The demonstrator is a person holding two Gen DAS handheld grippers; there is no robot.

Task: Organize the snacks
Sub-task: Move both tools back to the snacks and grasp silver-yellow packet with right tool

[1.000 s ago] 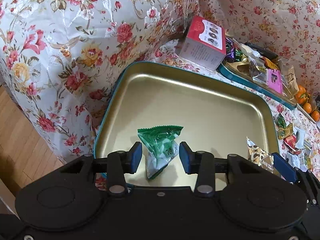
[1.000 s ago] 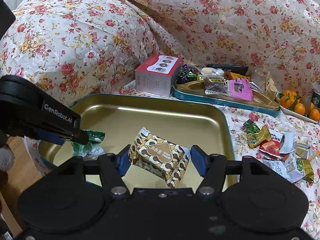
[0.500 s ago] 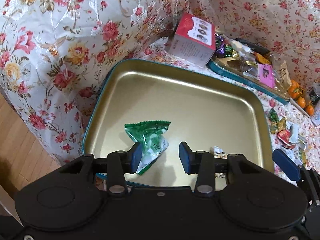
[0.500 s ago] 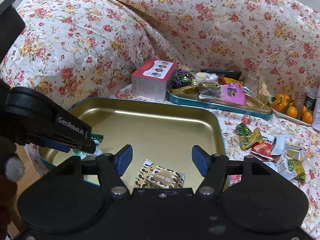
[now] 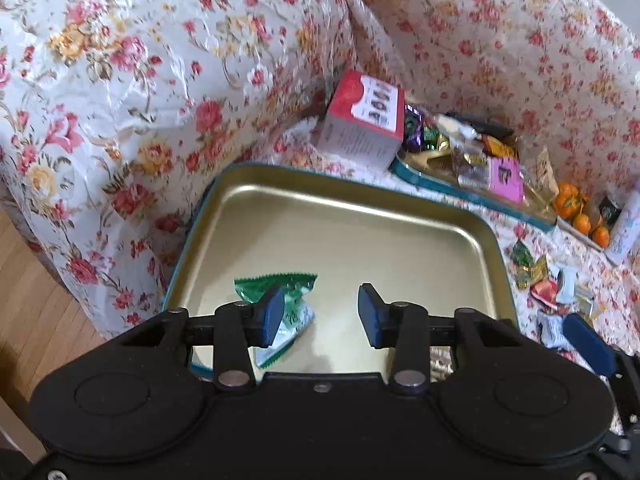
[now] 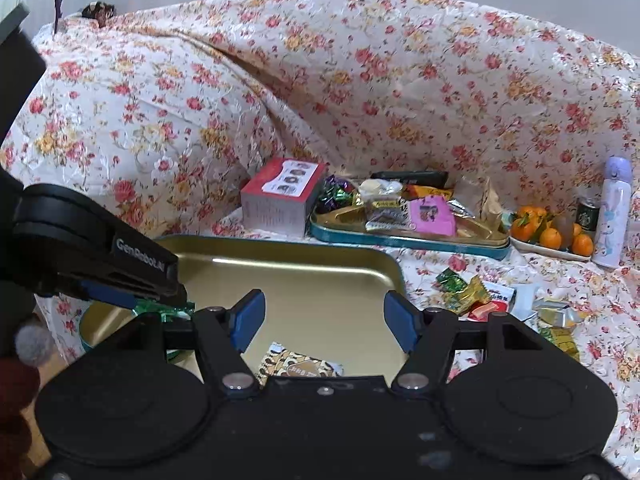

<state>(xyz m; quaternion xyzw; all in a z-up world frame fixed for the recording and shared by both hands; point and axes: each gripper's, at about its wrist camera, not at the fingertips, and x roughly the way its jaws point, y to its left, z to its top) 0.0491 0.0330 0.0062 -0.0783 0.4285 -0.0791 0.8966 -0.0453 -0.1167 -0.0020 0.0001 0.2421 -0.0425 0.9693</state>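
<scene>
Left wrist view. The left gripper (image 5: 320, 312) hangs over the near edge of the gold tray (image 5: 360, 208), its fingers (image 5: 272, 314) spread wide with nothing clamped between them. The green snack packet (image 5: 280, 296) lies flat on the tray floor; the left finger overlaps it in the picture, but no pad presses on it, so it reads as released, not held. It sits in the near left part of the tray, which leaves the rest of the floor free for further items. The corner of a brown patterned packet (image 5: 440, 362) shows at the near right edge. Beyond the tray stand a red and white box (image 5: 364, 120) and a second tray (image 5: 472, 188) heaped with assorted wrapped snacks; this appears to be already sorted stock.

Right wrist view. The right gripper (image 6: 326, 318) is likewise wide apart and empty. The brown patterned packet (image 6: 300, 364) lies on the tray floor directly under the gap, touching neither pad, so it counts as deposited. The left gripper (image 6: 112, 268) enters from the left, over the green snack packet (image 6: 168, 312). Loose wrapped snacks (image 6: 480, 300) lie scattered on the floral cloth (image 6: 360, 100) just right of the gold tray (image 6: 320, 264), within reach, and are probably the remaining supply. Oranges (image 6: 548, 232) and a bottle (image 6: 612, 212) stand farther right, apart from the sorting area.
</scene>
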